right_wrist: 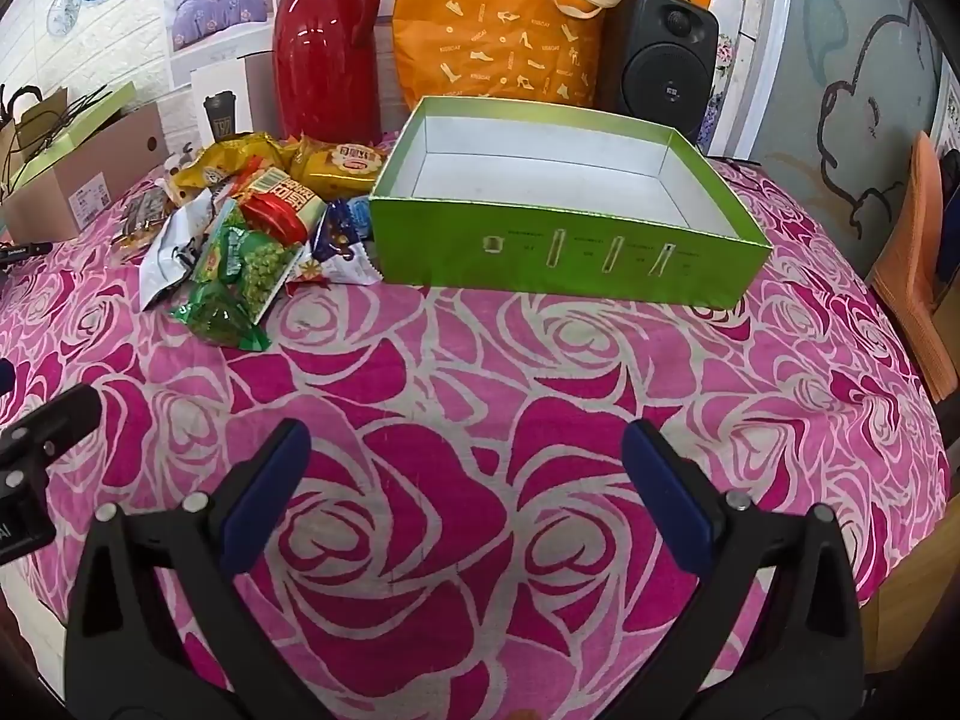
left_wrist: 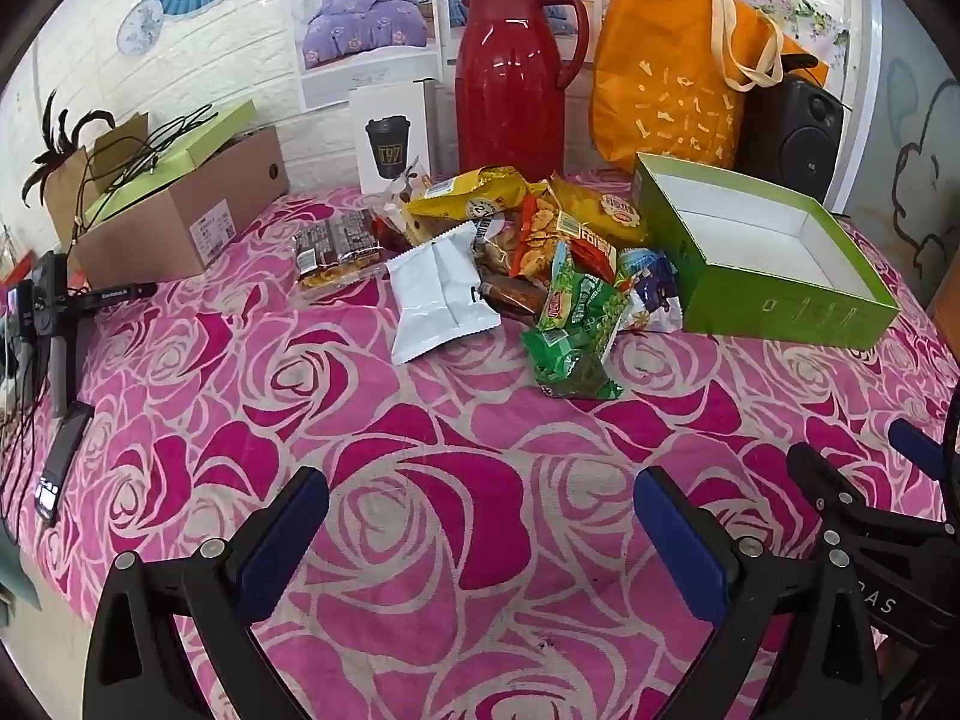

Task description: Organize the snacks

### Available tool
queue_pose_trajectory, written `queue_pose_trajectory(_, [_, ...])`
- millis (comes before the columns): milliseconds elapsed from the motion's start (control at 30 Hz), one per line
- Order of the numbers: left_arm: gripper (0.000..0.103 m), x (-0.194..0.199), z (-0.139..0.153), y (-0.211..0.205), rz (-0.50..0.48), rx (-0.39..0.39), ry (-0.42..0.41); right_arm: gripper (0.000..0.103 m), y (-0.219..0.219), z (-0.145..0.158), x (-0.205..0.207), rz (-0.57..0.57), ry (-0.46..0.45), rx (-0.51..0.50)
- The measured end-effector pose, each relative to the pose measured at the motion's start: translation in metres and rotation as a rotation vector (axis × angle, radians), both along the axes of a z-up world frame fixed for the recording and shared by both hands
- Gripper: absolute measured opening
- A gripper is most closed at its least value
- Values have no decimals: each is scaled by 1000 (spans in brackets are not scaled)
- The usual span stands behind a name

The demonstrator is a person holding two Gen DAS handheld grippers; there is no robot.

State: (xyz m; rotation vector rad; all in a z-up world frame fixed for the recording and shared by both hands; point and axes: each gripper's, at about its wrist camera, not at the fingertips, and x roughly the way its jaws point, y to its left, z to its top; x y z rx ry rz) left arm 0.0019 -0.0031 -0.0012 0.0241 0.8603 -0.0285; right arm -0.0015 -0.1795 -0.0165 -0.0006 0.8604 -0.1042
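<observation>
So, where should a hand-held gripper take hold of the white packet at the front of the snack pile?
Probably the white packet by its crimped near-left bottom edge, coming from the open tablecloth side. That end lies flat and free, while its far end tucks against the other snacks.

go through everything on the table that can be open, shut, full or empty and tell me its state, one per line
green box: lidless, empty
snack packets: loose pile beside box
red thermos: upright, lid on
orange bag: upright
left gripper: open, empty
right gripper: open, empty
</observation>
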Motion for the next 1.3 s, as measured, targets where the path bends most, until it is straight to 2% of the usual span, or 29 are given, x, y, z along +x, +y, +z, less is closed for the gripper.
queue_pose_trajectory(767, [103, -2, 0, 1, -2, 1, -1, 103, -1, -1, 1, -3, 6, 6])
queue_pose_trajectory(1300, [103, 4, -7, 5, 10, -4, 27, 103, -2, -5, 2, -4, 16, 2])
